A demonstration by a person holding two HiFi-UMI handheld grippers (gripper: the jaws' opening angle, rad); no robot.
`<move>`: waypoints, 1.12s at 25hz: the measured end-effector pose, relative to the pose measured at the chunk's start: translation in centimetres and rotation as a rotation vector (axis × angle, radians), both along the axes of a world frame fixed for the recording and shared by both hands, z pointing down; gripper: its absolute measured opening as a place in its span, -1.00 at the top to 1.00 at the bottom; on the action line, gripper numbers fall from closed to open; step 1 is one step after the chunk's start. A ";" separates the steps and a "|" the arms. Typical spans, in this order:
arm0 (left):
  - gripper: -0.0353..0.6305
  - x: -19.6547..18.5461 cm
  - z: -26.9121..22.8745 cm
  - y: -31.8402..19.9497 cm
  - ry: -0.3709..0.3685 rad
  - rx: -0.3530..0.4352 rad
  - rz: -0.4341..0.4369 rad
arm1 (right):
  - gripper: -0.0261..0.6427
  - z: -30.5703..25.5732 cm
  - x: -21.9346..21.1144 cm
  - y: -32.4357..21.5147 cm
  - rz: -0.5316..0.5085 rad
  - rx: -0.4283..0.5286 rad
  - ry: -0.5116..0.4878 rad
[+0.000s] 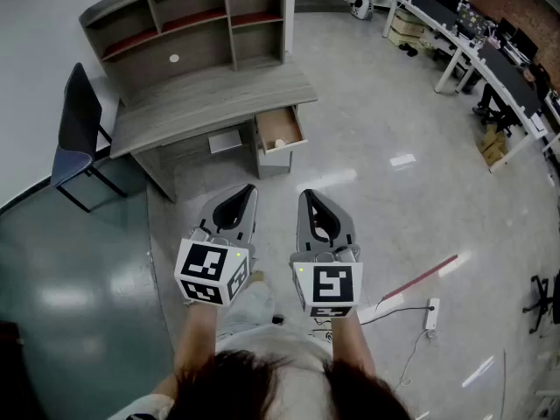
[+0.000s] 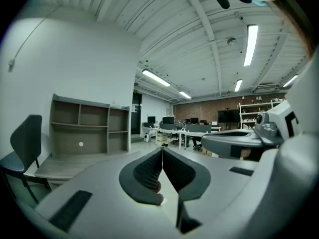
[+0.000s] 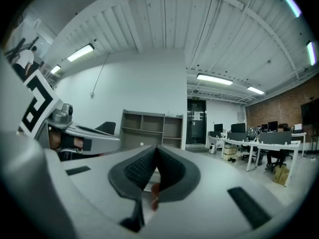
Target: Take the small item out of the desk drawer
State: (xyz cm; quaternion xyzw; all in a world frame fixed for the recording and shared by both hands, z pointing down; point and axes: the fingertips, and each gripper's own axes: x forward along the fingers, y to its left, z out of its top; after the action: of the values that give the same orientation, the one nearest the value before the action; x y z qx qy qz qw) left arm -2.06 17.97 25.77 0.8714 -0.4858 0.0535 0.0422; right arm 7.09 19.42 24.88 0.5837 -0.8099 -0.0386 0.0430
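While the person stands back from the desk, both claws are held out low in front, side by side and near each other, pointing toward it. The left gripper (image 1: pixel 248 191) has its jaws pressed together with nothing between them; its own view (image 2: pixel 162 150) shows the dark ribbed pads meeting in a thin line. The right gripper (image 1: pixel 309 196) is closed just as tight and is also empty, its pads touching in its own view (image 3: pixel 156 149).

Past the tips lies bare glossy floor, with a white power strip (image 1: pixel 430 314) and a red strip (image 1: pixel 421 278) off to the right. Farther on, the drawer (image 1: pixel 300 129) stands pulled out from the right end of the desk (image 1: pixel 210 99). The small item (image 1: pixel 280 143), pale and rounded, sits inside near the drawer's front edge. It lies well apart from both claws, straight ahead and roughly in line with the gap between them, touched by neither.

A dark chair (image 1: pixel 80 125) stands at the desk's left. Behind the desktop rises a shelf unit (image 1: pixel 188 20), and long office tables (image 1: pixel 477 55) run along the far right.
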 end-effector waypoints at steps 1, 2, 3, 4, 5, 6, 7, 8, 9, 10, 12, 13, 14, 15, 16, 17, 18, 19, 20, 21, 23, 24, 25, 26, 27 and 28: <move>0.84 -0.1 0.0 -0.6 0.000 0.001 0.001 | 0.84 -0.1 -0.2 -0.5 -0.001 0.002 0.001; 0.84 -0.2 -0.1 -1.1 0.001 0.001 0.002 | 0.84 -0.1 -0.4 -1.0 -0.002 0.003 0.003; 0.84 -0.3 -0.2 -1.7 0.001 0.002 0.003 | 0.84 -0.2 -0.6 -1.5 -0.002 0.006 0.009; 0.84 -0.4 -0.2 -2.3 0.001 0.002 0.005 | 0.84 -0.3 -0.8 -2.0 -0.002 0.010 0.018; 0.84 -0.5 -0.3 -2.9 0.001 0.002 0.008 | 0.84 -0.3 -1.0 -2.6 0.001 0.014 0.027; 0.84 -0.7 -0.3 -3.4 0.000 0.002 0.011 | 0.84 -0.3 -1.1 -3.1 0.006 0.015 0.033; 0.84 -0.8 -0.3 -3.9 0.000 0.001 0.014 | 0.84 -0.3 -1.2 -3.6 0.011 0.013 0.031; 0.84 -0.9 -0.2 -4.3 0.000 -0.001 0.016 | 0.84 -0.3 -1.2 -4.1 0.015 0.006 0.023; 0.84 -1.1 -0.2 -4.8 0.002 -0.003 0.018 | 0.84 -0.2 -1.2 -4.6 0.020 -0.001 0.013; 0.84 -1.3 -0.1 -5.2 0.003 -0.005 0.020 | 0.84 -0.1 -1.3 -5.1 0.023 -0.008 0.007; 0.84 -1.9 -0.1 -6.1 0.007 -0.009 0.025 | 0.84 -0.1 -1.7 -6.2 0.022 -0.014 0.004; 0.84 -2.2 0.0 -6.6 0.007 -0.011 0.028 | 0.84 -0.1 -2.0 -6.7 0.021 -0.015 0.000; 0.84 -2.4 0.1 -7.0 0.007 -0.013 0.032 | 0.84 -0.1 -2.2 -7.1 0.021 -0.016 -0.007; 0.84 -2.7 0.2 -7.4 0.006 -0.015 0.037 | 0.84 -0.1 -2.4 -7.5 0.021 -0.016 -0.016; 0.84 -2.9 0.3 -7.8 0.007 -0.017 0.042 | 0.84 -0.1 -2.8 -7.9 0.017 -0.016 -0.024; 0.84 -3.2 0.4 -8.3 0.009 -0.019 0.046 | 0.84 0.0 -3.1 -8.3 0.012 -0.016 -0.030; 0.84 -3.5 0.5 -8.7 0.010 -0.020 0.051 | 0.84 0.0 -3.5 -8.8 0.009 -0.016 -0.033; 0.84 -3.8 0.5 -9.2 0.012 -0.020 0.056 | 0.84 -0.1 -3.8 -9.3 0.009 -0.017 -0.034; 0.84 -4.0 0.5 -9.7 0.013 -0.019 0.061 | 0.84 -0.1 -4.2 -9.8 0.010 -0.017 -0.034; 0.84 -4.3 0.4 -10.1 0.014 -0.019 0.066 | 0.84 -0.1 -4.4 -10.2 0.014 -0.015 -0.033; 0.84 -4.7 0.4 -10.7 0.018 -0.015 0.078 | 0.84 -0.3 -4.9 -11.0 0.023 -0.010 -0.031; 0.84 -4.9 0.3 -11.0 0.019 -0.012 0.085 | 0.84 -0.3 -5.1 -11.4 0.027 -0.007 -0.030; 0.84 -5.1 0.3 -11.4 0.020 -0.010 0.091 | 0.84 -0.4 -5.4 -11.9 0.030 -0.004 -0.029; 0.84 -5.4 0.2 -11.7 0.020 -0.009 0.098 | 0.84 -0.5 -5.8 -12.4 0.033 -0.002 -0.027; 0.84 -5.7 0.2 -12.1 0.022 -0.010 0.104 | 0.84 -0.5 -6.2 -12.8 0.035 -0.002 -0.023; 0.84 -5.9 0.3 -12.4 0.024 -0.012 0.109 | 0.84 -0.5 -6.6 -13.2 0.037 -0.002 -0.018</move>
State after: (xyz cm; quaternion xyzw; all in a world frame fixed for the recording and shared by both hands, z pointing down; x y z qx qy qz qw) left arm -7.97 5.58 26.09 0.8970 -0.4366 0.0481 0.0501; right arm 0.49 6.22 24.35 0.5987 -0.7995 -0.0318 0.0372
